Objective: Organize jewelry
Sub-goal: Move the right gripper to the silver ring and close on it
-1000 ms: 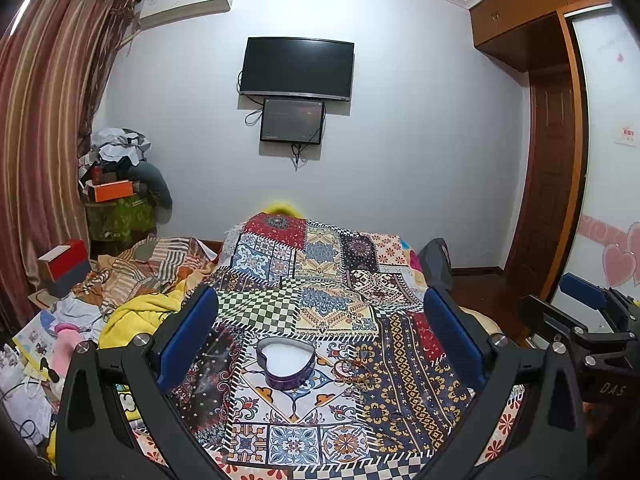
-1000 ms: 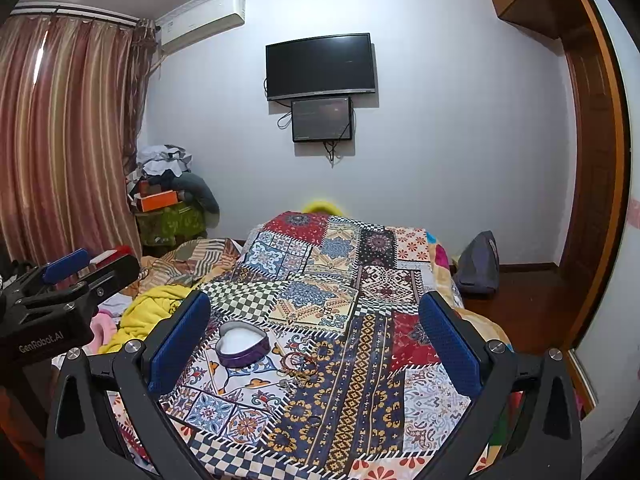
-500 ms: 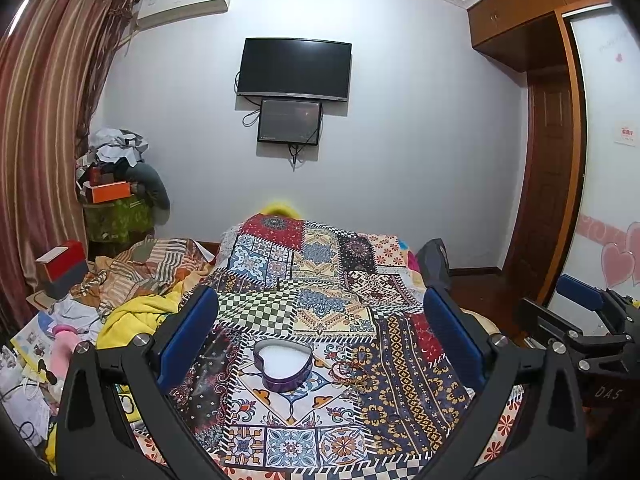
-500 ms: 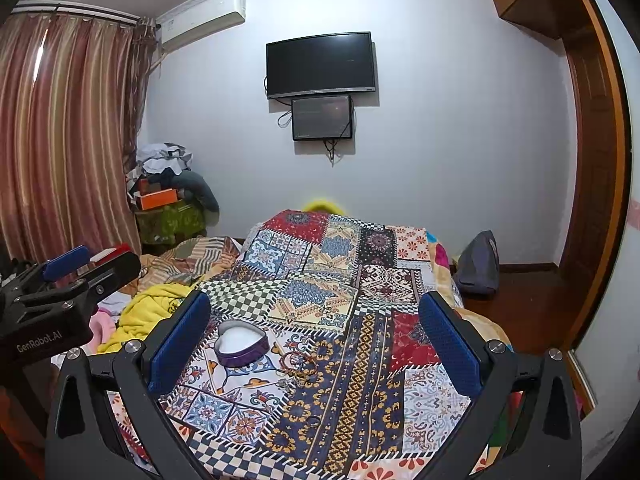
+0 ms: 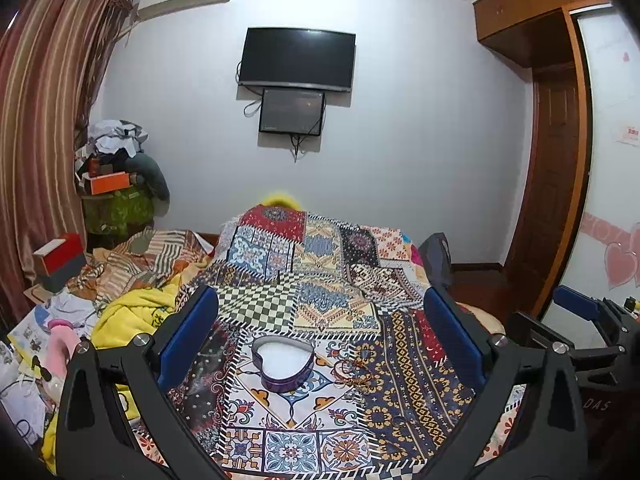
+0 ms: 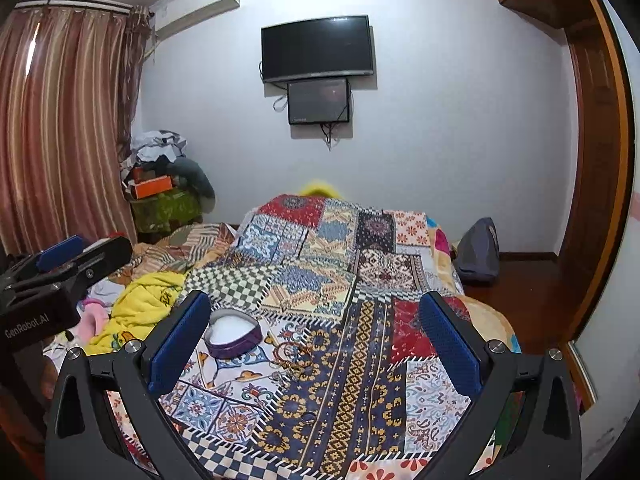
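A purple heart-shaped box (image 5: 282, 364) with a white lining lies lidless on the patchwork bedspread (image 5: 304, 296). Just right of it is a tangle of thin bracelets or chains (image 5: 354, 372), and nearer to me a small ring (image 5: 398, 420). My left gripper (image 5: 320, 296) hangs open above the bed with the box between its fingers' lines and nothing held. My right gripper (image 6: 314, 300) is open too, with the box (image 6: 232, 332) by its left finger, the tangle (image 6: 294, 356) and the ring (image 6: 308, 419) ahead. Each gripper shows in the other's view: right (image 5: 560, 316), left (image 6: 80, 252).
Yellow cloth (image 5: 132, 316) and loose clothes pile up on the bed's left side. A red box (image 5: 60, 256) and papers lie further left by the curtain. A grey bag (image 6: 478, 256) stands on the floor at the right, near a wooden door (image 5: 556, 184).
Both views have shifted only slightly, with the scene sitting a little higher in the right wrist view. Both grippers stay open and the box and jewelry have not moved.
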Motion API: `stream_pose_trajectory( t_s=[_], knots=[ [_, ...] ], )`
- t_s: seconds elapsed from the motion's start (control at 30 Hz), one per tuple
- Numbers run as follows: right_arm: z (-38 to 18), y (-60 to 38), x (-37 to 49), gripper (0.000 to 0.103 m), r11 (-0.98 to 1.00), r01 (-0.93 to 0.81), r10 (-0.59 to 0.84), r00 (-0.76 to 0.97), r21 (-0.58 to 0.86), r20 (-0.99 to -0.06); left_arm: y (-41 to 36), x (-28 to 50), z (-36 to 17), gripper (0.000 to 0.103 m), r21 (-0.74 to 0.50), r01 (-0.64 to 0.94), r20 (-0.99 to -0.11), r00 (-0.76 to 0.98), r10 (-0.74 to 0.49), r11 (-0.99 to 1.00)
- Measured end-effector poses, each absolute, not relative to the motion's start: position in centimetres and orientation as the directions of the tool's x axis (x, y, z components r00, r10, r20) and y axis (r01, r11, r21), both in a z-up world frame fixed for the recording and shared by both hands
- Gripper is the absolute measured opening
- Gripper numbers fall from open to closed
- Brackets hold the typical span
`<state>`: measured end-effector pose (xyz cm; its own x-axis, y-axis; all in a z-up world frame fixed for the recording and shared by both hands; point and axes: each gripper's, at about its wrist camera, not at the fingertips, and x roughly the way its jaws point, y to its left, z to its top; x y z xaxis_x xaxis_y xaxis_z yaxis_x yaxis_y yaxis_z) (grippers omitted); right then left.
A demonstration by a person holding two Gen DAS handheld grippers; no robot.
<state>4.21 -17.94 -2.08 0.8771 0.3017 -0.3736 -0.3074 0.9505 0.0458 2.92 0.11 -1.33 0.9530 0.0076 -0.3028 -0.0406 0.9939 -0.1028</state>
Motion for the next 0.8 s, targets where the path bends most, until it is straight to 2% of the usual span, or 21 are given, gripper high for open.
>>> stream_pose_trajectory(
  t_s=[0.33,0.67,0.8],
  knots=[
    [-6.2,-17.5,8.4,0.103,0.957,-0.287,0.264,0.818,0.036,-0.511,0.9,7.7,-5.3,0.103,-0.081,-0.077,-0.422,0.906,0.035,0.994],
    [-12.5,-16.9,11.3,0.103,0.946,-0.323,0.212,0.694,-0.035,-0.689,2.4,12.2,-11.9,0.103,-0.056,-0.105,-0.604,0.796,0.05,0.993],
    [-15.6,-16.4,12.4,0.103,0.929,-0.369,0.242,0.594,0.007,-0.767,2.7,13.2,-15.2,0.103,-0.068,-0.088,-0.693,0.721,0.017,0.994]
  ],
)
